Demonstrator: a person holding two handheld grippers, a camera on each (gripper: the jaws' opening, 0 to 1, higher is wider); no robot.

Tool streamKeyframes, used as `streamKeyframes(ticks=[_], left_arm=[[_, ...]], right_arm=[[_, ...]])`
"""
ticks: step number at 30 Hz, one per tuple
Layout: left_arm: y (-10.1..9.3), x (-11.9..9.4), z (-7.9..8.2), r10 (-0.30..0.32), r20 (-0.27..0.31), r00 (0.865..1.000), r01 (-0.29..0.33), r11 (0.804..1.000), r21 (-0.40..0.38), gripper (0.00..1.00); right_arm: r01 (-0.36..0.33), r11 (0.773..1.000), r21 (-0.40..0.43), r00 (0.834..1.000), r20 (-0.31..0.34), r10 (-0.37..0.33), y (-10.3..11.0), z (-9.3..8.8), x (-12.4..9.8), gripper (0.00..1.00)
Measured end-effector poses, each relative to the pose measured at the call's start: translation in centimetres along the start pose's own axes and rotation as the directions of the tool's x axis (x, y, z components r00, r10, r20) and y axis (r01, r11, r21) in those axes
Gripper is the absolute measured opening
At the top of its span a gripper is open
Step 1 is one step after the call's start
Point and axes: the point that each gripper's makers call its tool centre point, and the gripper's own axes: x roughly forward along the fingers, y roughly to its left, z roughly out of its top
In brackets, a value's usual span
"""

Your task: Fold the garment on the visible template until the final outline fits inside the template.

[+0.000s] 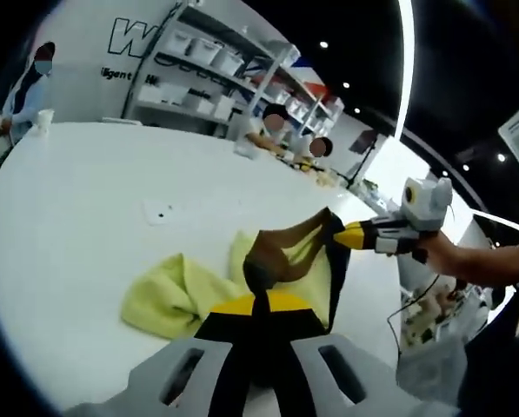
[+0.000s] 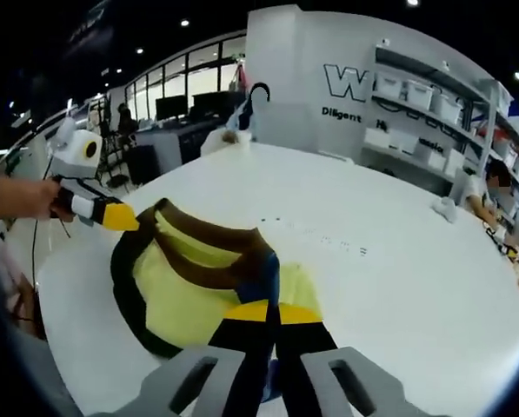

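A yellow-green garment (image 1: 176, 295) with a brown and dark band lies bunched on the white table (image 1: 85, 226). In the left gripper view my left gripper (image 1: 261, 300) is shut on the dark band, lifting it. My right gripper (image 1: 339, 233) comes in from the right, held by a hand, and pinches the same band further along. In the right gripper view my right gripper (image 2: 266, 306) is shut on the band, the garment (image 2: 185, 291) hangs open as a loop, and my left gripper (image 2: 129, 221) grips its far left end. Faint small marks (image 2: 329, 239) dot the table (image 2: 398, 287).
Shelves with white bins (image 1: 198, 52) stand behind the table. People sit at its far edge (image 1: 276, 126), and another person (image 1: 29, 87) stands at the left. A small white object (image 2: 443, 208) rests on the table's right side. The table edge (image 2: 63, 287) lies close to the garment.
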Motion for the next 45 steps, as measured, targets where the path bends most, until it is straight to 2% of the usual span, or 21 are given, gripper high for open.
streamKeyframes(ticks=[6,12,15,31,45], left_arm=[[-2.0,-1.2,1.9,-0.015,0.023,1.0,0.014,0.999,0.05,0.03],[-3.8,-2.3,3.0,-0.024,0.035,0.999,0.021,0.997,0.078,0.03],[-5.1,-2.9,3.0,-0.028,0.037,0.999,0.024,0.995,0.094,0.03],[-9.6,-6.5,1.9,-0.047,0.04,0.998,0.042,0.992,0.121,0.03],[-12.3,-8.5,2.1,-0.075,0.052,0.996,0.068,0.99,0.125,0.03]], right_arm=[[0.0,0.999,-0.039,0.999,0.04,0.001,-0.2,1.7,-2.2,0.0],[0.001,0.998,-0.061,0.997,0.073,0.004,0.1,2.7,-4.5,0.0],[0.0,0.998,-0.066,0.996,0.087,0.006,0.4,2.9,-5.6,0.0],[-0.015,0.998,-0.06,0.99,0.138,0.023,2.5,2.8,-10.5,0.0],[-0.028,0.998,-0.051,0.983,0.18,0.037,3.6,3.5,-13.9,0.0]])
